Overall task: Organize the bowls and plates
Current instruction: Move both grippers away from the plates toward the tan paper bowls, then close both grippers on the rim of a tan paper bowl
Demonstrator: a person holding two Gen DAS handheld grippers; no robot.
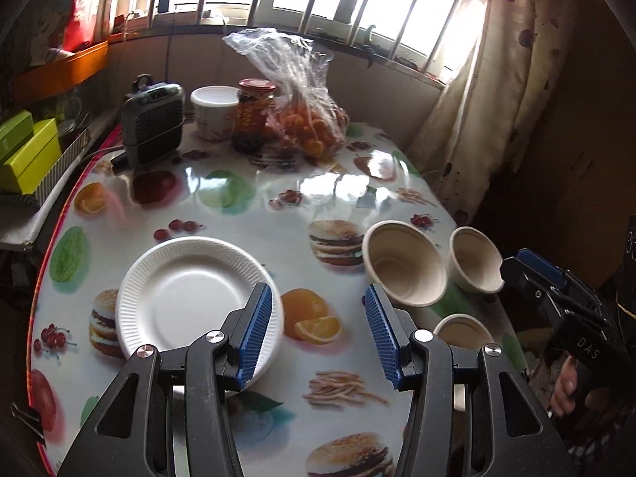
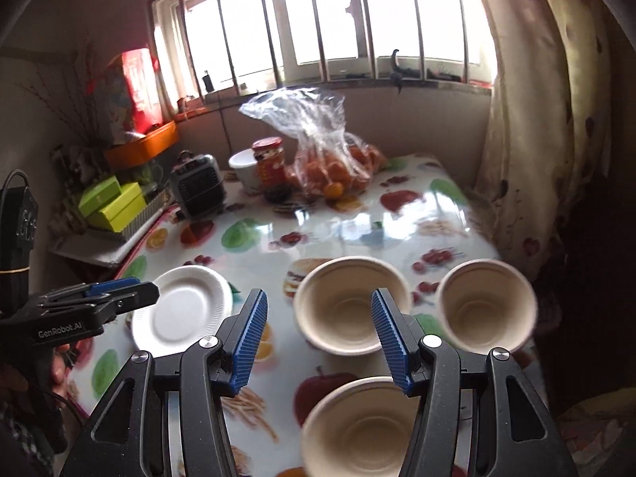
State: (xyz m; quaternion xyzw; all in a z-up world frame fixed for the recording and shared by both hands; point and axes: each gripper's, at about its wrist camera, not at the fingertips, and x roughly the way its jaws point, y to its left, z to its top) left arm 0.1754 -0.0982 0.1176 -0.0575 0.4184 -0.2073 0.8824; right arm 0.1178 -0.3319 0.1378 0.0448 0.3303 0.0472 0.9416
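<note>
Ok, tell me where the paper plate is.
In the right wrist view the paper plate lies flat on the table's left side, left of the three bowls, beside the left gripper.

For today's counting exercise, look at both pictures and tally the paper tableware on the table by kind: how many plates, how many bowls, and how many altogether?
White paper plates: 1, the white paper plate
Beige paper bowls: 3, the far left bowl, the far right bowl, the near bowl
Total: 4
</note>
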